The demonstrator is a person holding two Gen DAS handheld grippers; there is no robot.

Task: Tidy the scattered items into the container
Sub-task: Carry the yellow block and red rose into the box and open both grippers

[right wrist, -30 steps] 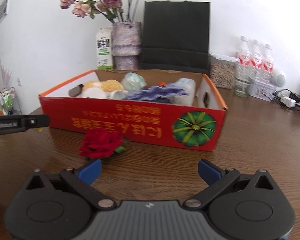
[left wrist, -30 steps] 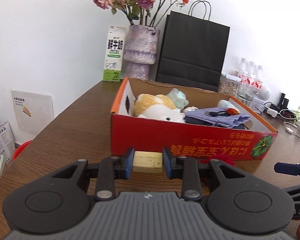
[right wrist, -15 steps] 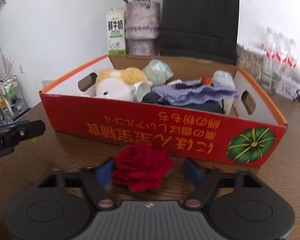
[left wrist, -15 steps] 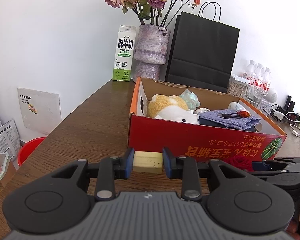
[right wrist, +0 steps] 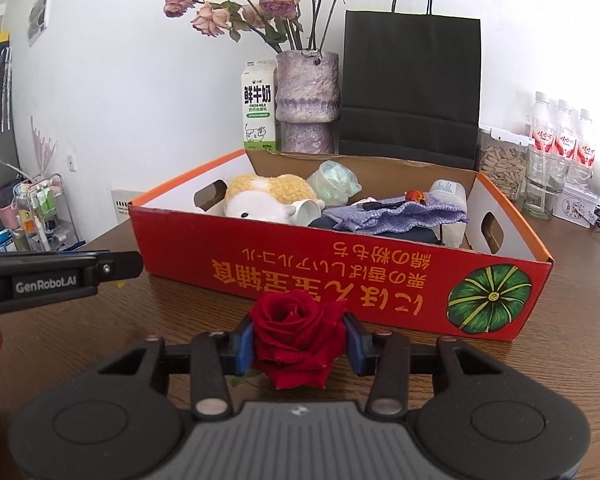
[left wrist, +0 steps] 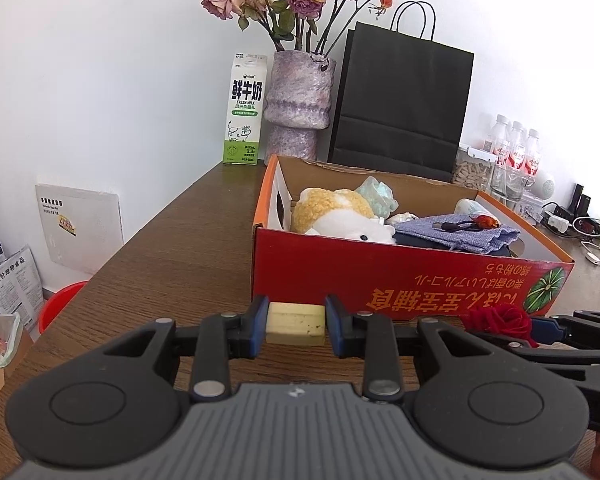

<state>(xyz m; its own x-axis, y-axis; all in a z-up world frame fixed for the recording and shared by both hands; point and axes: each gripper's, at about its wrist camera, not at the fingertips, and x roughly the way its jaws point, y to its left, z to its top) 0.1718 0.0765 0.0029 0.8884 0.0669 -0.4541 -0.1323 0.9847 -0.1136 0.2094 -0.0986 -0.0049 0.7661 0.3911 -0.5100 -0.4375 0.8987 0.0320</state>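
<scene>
My left gripper (left wrist: 296,330) is shut on a pale yellow block (left wrist: 296,323) and holds it just in front of the red cardboard box (left wrist: 404,280). My right gripper (right wrist: 299,344) is shut on a red rose (right wrist: 298,336) in front of the same box (right wrist: 340,276); the rose also shows in the left wrist view (left wrist: 500,322). The box holds a yellow and white plush toy (right wrist: 260,200), a purple cloth (right wrist: 396,214) and other small items. The left gripper's side shows at the left of the right wrist view (right wrist: 60,274).
Behind the box stand a milk carton (left wrist: 244,110), a purple vase with dried roses (left wrist: 298,106) and a black paper bag (left wrist: 400,100). Water bottles (right wrist: 560,136), jars and cables are at the back right. The table's left edge (left wrist: 140,236) drops to a red bucket (left wrist: 58,306).
My right gripper has closed on the red rose and lifted it slightly. Both grippers have risen and moved nearer the box. The left gripper still holds the block.
</scene>
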